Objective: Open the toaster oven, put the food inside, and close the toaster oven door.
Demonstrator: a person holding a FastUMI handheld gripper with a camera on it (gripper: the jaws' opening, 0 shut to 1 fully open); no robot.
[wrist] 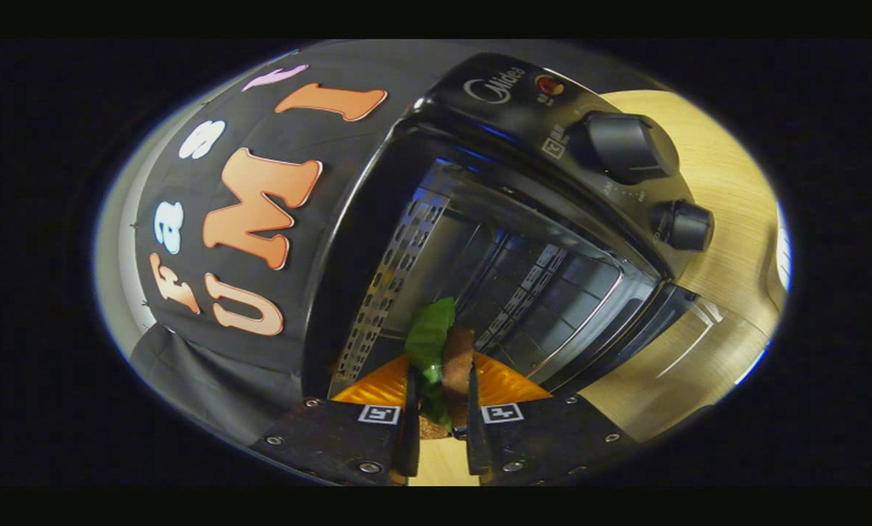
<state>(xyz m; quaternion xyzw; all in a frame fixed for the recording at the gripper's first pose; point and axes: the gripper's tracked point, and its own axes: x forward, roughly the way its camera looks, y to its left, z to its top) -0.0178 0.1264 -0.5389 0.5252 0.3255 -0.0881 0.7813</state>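
Tool (439, 394) clamping food (436, 343), oven (523, 241) mouth ahead.

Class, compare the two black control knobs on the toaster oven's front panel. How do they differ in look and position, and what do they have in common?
The upper black knob looks larger than the lower black knob. The upper knob sits nearer the red indicator light; the lower knob sits nearer the open glass door. Both are dark, round, and mounted on the black toaster oven panel. The gripper has its jaws shut on the leafy sandwich food.
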